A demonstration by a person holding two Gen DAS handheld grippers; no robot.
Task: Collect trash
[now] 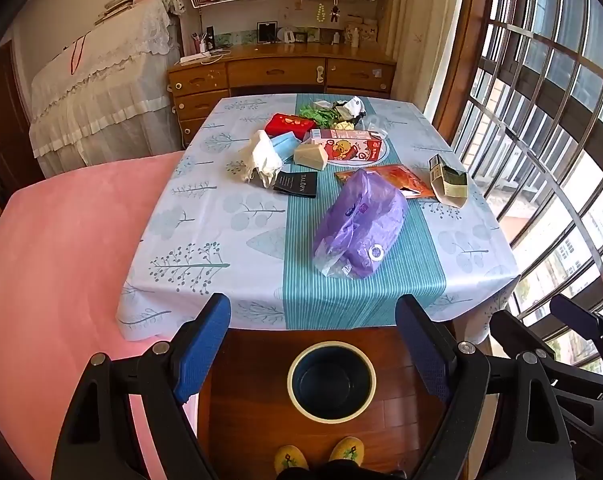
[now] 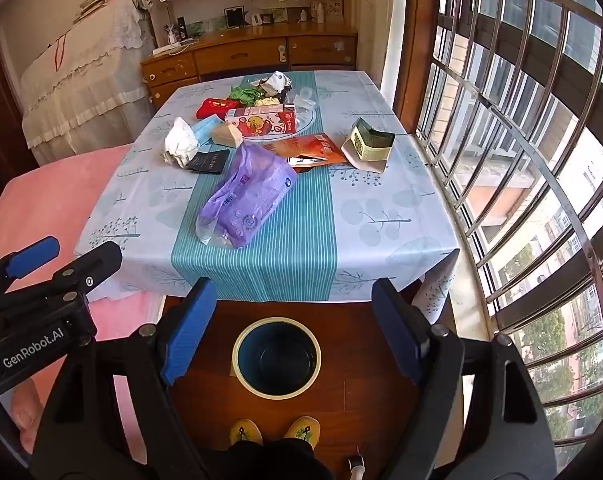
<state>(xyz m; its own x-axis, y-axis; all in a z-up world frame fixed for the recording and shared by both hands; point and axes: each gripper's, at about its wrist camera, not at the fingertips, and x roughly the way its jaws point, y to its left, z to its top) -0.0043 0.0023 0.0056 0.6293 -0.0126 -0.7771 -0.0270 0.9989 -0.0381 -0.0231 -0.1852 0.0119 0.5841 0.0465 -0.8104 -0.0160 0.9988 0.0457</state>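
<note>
Both the left gripper (image 1: 313,344) and right gripper (image 2: 293,324) are held with jaws wide and empty above a dark bin (image 1: 331,382) on the floor; a purple plastic bag (image 1: 361,224), crumpled tissue (image 1: 259,156) and cartons are scattered on the counter (image 1: 205,216).

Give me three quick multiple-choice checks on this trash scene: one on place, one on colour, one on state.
1. Where is the bin?
A) on the table
B) on the floor before the table
C) on the pink bed

2. What colour is the plastic bag nearest the table's front edge?
A) purple
B) yellow
C) black

3. How are the left gripper and right gripper?
A) both open, empty
B) both clamping trash
C) one holds the bin

Answers: 1 B, it stands on wood flooring; 2 A, purple film; 3 A, nothing between the pads.
</note>
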